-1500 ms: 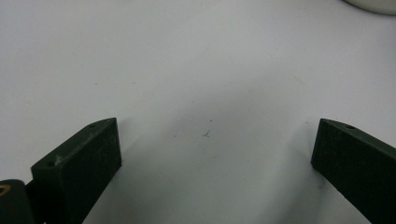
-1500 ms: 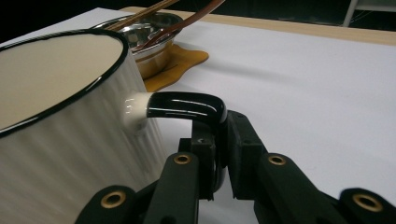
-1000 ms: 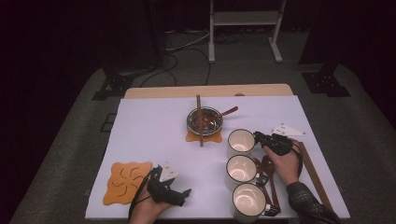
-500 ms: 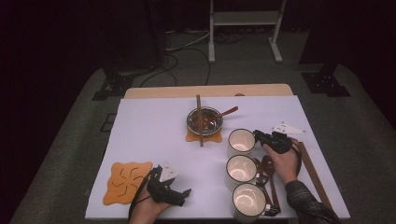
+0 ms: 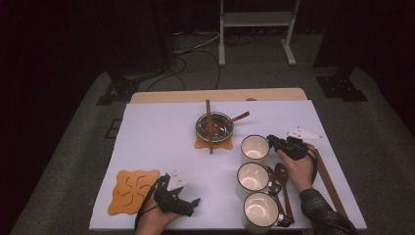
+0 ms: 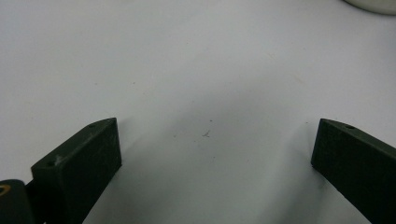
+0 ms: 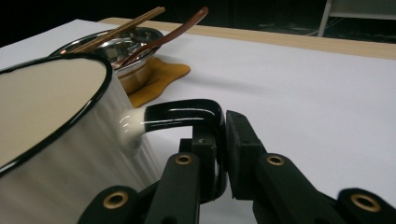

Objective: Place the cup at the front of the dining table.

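Three white mugs with black rims stand in a row at the right of the table. My right gripper (image 5: 274, 142) is at the farthest mug (image 5: 255, 147), shut on its handle. In the right gripper view the black handle (image 7: 187, 114) is clamped between the jaws of that gripper (image 7: 223, 140), and the mug (image 7: 51, 121) stands upright on the cloth. My left gripper (image 5: 193, 205) lies low at the table's near edge, open. The left gripper view shows its jaws (image 6: 215, 149) wide apart over bare white cloth with nothing between them.
A steel bowl (image 5: 214, 126) with chopsticks and a spoon in it sits on an orange mat behind the mugs. An orange coaster (image 5: 132, 190) lies left of my left gripper. Spoons (image 5: 281, 176) and a chopstick pair (image 5: 330, 178) lie right of the middle mug (image 5: 252, 176) and near mug (image 5: 259, 208).
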Available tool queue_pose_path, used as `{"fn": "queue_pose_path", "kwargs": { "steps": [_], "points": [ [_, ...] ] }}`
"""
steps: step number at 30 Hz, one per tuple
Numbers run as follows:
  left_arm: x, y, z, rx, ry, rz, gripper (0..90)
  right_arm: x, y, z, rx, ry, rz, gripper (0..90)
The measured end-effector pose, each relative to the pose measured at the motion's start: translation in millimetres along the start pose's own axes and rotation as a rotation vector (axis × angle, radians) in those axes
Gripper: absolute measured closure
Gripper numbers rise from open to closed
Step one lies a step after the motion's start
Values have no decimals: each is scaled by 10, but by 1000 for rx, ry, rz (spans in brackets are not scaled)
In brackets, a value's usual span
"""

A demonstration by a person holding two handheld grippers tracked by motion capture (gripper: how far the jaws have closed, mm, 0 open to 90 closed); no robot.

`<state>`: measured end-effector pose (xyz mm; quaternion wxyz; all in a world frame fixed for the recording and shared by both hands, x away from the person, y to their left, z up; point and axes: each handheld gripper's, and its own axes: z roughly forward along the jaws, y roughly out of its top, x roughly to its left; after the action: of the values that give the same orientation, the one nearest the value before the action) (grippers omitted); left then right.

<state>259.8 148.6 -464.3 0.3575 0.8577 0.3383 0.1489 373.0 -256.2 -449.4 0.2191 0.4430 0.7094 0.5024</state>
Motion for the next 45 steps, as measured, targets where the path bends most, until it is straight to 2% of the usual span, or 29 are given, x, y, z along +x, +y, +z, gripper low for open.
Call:
{"fn": "queue_pose_path", "kwargs": {
  "steps": [8, 15, 33, 45],
  "points": [
    [0, 0, 0, 0, 0, 0, 4, -48, 60, -66, -23, -8, 18, 818],
    [0, 0, 0, 0, 0, 0, 4, -60, 146, -124, -37, -16, 14, 817],
    [0, -1, -3, 0, -1, -1, 4, 2, 336, -147, -31, -8, -10, 817],
    [-2, -2, -2, -2, 1, 2, 4, 57, 482, -129, -54, -7, -15, 817]
  ]
}}
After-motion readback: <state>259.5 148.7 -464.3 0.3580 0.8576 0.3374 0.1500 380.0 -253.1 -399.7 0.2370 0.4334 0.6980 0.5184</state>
